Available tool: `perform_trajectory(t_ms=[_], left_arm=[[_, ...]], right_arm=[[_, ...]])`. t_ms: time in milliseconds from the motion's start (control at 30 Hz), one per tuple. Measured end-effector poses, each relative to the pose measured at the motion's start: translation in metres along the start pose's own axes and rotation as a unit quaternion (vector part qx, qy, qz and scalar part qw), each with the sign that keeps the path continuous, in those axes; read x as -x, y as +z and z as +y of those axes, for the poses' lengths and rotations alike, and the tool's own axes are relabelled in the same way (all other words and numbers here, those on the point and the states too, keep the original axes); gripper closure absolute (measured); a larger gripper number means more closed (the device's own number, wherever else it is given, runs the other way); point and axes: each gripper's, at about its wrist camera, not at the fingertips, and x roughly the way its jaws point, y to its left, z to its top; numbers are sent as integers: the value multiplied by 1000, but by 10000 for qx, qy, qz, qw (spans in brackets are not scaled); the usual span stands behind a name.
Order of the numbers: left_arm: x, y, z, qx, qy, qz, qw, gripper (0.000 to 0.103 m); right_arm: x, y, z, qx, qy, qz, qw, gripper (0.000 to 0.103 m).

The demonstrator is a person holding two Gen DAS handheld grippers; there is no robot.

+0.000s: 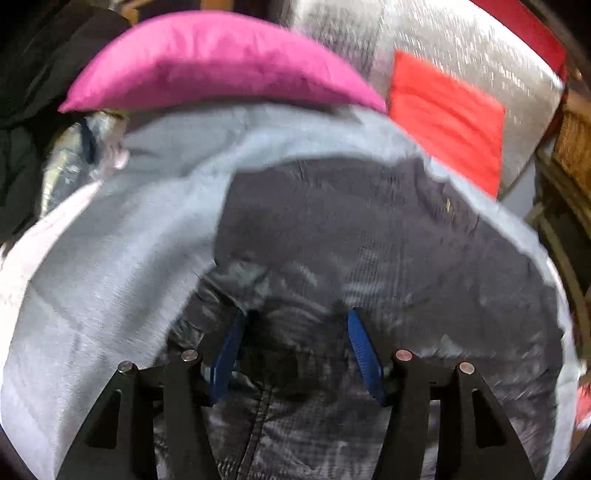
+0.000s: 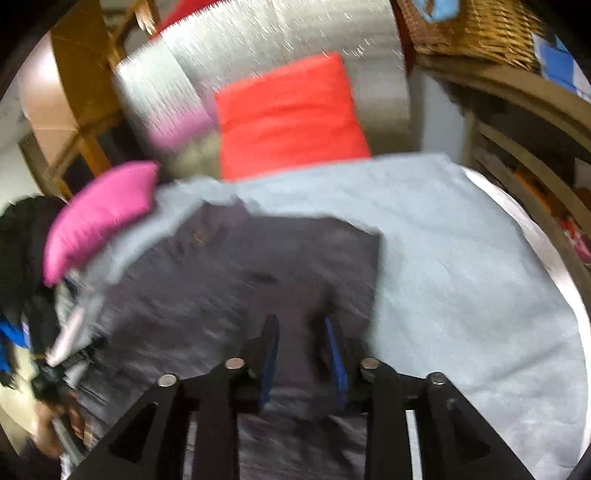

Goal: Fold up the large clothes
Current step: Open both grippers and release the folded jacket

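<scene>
A dark grey quilted jacket lies on a light blue-grey sheet. In the left wrist view my left gripper sits low over the jacket, its blue pads apart with bunched fabric between them. In the right wrist view the jacket spreads to the left, and my right gripper has its blue pads close on a fold of the jacket near its right edge. Both views are motion-blurred.
A magenta pillow and a red cushion lie beyond the jacket against a silvery backrest. A wicker basket and wooden shelf stand at the right. A wooden chair frame is at the left.
</scene>
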Motion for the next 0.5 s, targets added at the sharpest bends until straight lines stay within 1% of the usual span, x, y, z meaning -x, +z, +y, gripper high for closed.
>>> perform_trajectory(t_ms=[33,67,100,167,233,267,333,367,400,433,467,500], left_arm=[[11,4,-1,49,-12,-220,9997,44],[16,5,-3,43,-33,-314,9995,40],[21,7,-8,-7,-65,-397,9992,35],[21,8,-23,-236,-79,-478,9985,30],[9,4,-37,-536,-41,-386,9978,30],[0,1,-42,-667,34,-285,9974,29],[-22,-10,-49,-912,289,16,9954,29],[-30,-16,-50,-983,360,33,9945,29],[-32,-22,-52,-1031,385,-52,9939,27],[-32,-30,-53,-1135,462,-279,9921,27],[-33,-35,-55,-1224,529,-388,9903,26],[-33,-38,-56,-1286,575,-459,9890,25]], right_arm=[[-1,4,12,69,198,-63,9998,34],[-3,6,20,112,326,-106,9994,21],[-8,8,30,175,492,-160,9985,21],[-24,11,45,277,665,-65,9974,21],[-43,11,53,302,726,33,9969,21],[-54,9,54,311,706,57,9970,21],[-78,3,53,289,483,238,9981,21],[-92,-2,50,289,300,424,9982,21],[-106,-8,49,370,72,604,9975,23],[-114,-14,51,484,-48,678,9965,23],[-121,-25,54,823,-178,650,9943,23],[-121,-32,58,1115,-306,529,9919,23]])
